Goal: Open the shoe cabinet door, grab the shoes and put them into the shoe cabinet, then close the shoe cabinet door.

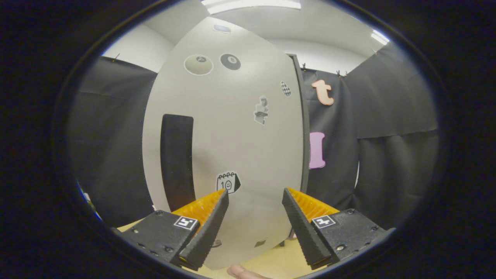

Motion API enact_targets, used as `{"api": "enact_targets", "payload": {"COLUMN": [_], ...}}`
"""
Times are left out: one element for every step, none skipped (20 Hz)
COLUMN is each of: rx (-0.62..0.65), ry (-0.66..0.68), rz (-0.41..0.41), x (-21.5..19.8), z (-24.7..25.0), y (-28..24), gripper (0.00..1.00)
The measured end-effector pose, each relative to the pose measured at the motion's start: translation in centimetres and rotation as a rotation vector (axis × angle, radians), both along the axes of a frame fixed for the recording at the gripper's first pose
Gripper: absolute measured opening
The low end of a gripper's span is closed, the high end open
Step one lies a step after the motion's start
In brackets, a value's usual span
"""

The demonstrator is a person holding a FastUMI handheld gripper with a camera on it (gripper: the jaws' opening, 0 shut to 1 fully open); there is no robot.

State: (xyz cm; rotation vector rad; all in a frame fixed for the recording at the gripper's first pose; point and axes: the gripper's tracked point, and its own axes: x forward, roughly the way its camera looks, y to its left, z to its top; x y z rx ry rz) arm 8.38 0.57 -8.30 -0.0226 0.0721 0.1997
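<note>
My hand-held gripper [255, 198] is released, empty, facing the shut door [232, 139]. I should hook the handle [177, 162] and pull squarely.

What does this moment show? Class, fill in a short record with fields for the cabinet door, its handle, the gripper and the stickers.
door: pale shoe cabinet door, facing the gripper, whether fully shut cannot be told
handle: dark vertical handle on the door, beyond the left finger
gripper: gripper open, fingers holding nothing, pointed at the door
stickers: several on the door, one calendar sticker just above the left fingertip
shoes: none seen
</note>
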Motion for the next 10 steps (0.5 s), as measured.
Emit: {"api": "enact_targets", "payload": {"rx": [0.001, 0.003, 0.003, -0.003, -0.009, -0.014, -0.012, -0.007, -0.004, -0.006], "ry": [-0.008, -0.018, -0.027, -0.034, -0.04, -0.036, -0.027, -0.023, -0.022, -0.019], "rz": [0.001, 0.002, -0.001, -0.001, -0.005, -0.013, -0.023, -0.031, -0.048, -0.062], "x": [0.8, 1.6, 2.4, 3.0, 3.5, 3.8, 4.0, 4.0, 3.8, 3.7], "z": [-0.3, -0.3, -0.3, -0.4, -0.6, -1.1, -1.5, -1.8, -2.0, -2.2], "y": [1.1, 2.3, 3.2, 4.1, 4.7, 5.1, 5.4, 5.5, 5.3, 4.9], "gripper": [0.93, 0.94, 0.95, 0.97, 0.98, 0.98, 0.98, 0.98, 0.98, 0.98]}}
